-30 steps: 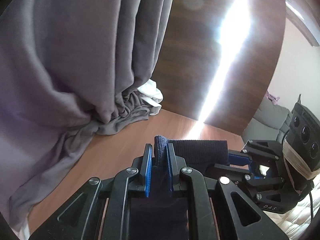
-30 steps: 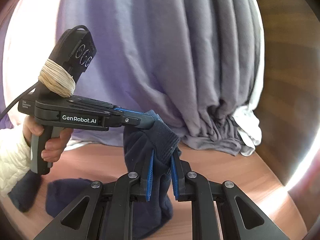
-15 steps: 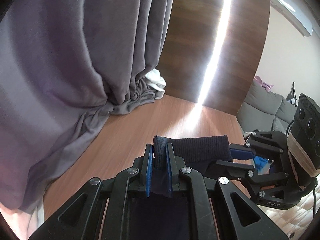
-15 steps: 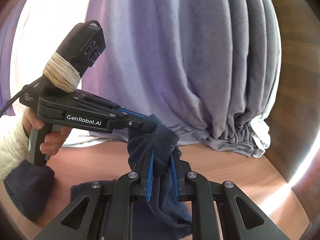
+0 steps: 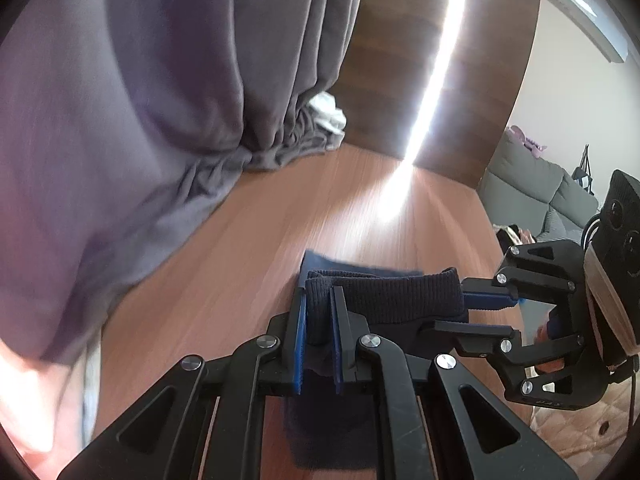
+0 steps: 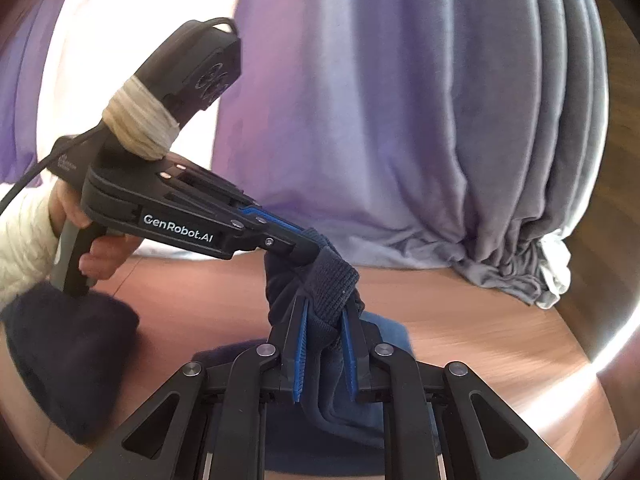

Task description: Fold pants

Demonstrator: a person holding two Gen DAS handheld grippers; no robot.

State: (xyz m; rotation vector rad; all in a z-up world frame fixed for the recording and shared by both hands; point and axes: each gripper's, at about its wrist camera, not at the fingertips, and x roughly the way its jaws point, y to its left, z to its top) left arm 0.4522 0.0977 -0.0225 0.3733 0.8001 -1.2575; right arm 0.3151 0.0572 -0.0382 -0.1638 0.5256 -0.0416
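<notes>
The dark navy pants (image 5: pixel 384 300) have a ribbed waistband stretched between my two grippers, just above the wooden table (image 5: pixel 280 240). My left gripper (image 5: pixel 319 300) is shut on one end of the waistband. My right gripper (image 6: pixel 325 316) is shut on the other end (image 6: pixel 328 284). The right gripper also shows in the left wrist view (image 5: pixel 486 300), and the left gripper shows in the right wrist view (image 6: pixel 308 246). The rest of the pants hangs down under the grippers, with a bunched part (image 6: pixel 68 356) at the left by the hand.
A grey curtain (image 6: pixel 440 120) hangs behind the table and pools on its far edge (image 5: pixel 272 152), with a white cloth (image 5: pixel 330 114) beside it. A wooden wall panel (image 5: pixel 400 60) stands at the back. A grey sofa (image 5: pixel 532 192) is off the right.
Both grippers have come down toward the table with the waistband held between them. The pants now lie lower, with fabric reaching the tabletop.
</notes>
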